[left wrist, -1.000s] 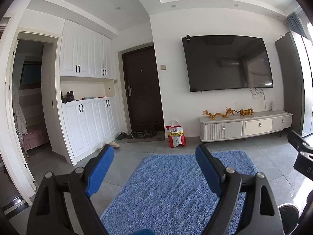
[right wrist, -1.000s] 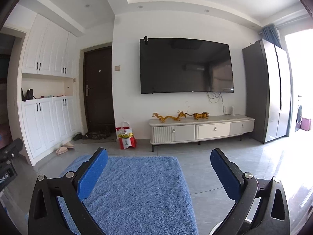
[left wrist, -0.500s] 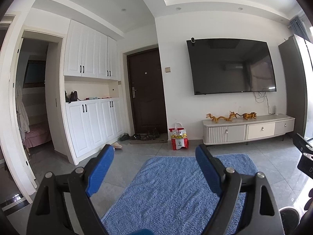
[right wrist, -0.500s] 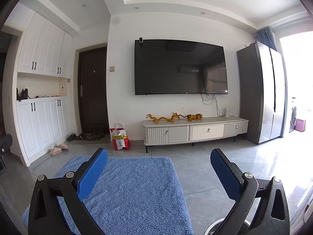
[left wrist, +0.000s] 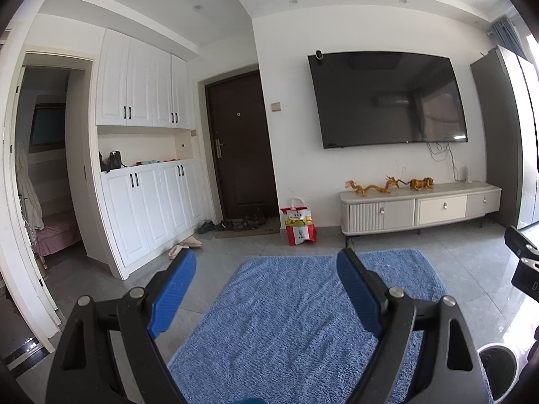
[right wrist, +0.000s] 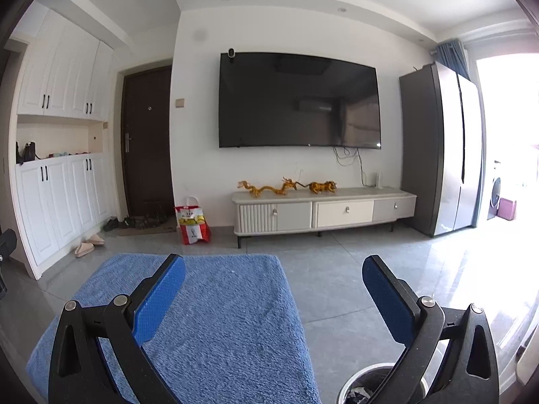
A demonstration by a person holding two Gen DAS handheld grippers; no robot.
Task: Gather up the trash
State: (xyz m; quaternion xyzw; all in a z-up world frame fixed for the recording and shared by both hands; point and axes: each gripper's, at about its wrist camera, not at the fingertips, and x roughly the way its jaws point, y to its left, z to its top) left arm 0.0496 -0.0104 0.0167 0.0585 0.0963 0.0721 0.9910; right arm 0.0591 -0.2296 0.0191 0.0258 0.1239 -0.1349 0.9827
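Compared with a second ago, both views have tilted slightly downward: the television (right wrist: 299, 101) and the cabinets sit higher in frame, more of the grey floor and rug shows, and the bin at the bottom edge has come further into view. The left gripper (left wrist: 266, 289) and the right gripper (right wrist: 274, 294) both hold their blue-padded jaws wide apart, with nothing between them. A shaggy blue rug (left wrist: 296, 316) lies on grey floor tiles (right wrist: 353, 262). Against the white wall stand a low media console (right wrist: 323, 212) with golden figurines on top, a dark entrance door (left wrist: 241, 148) with shoes at its foot, white cabinets (left wrist: 145, 175) and a tall grey fridge (right wrist: 438, 148). A red and yellow bag (right wrist: 192, 220) sits on the floor between door and console, upright, with white handles. The round bin (right wrist: 377, 385), pale-rimmed with dark contents, stands just beside the rug, low under the right gripper.
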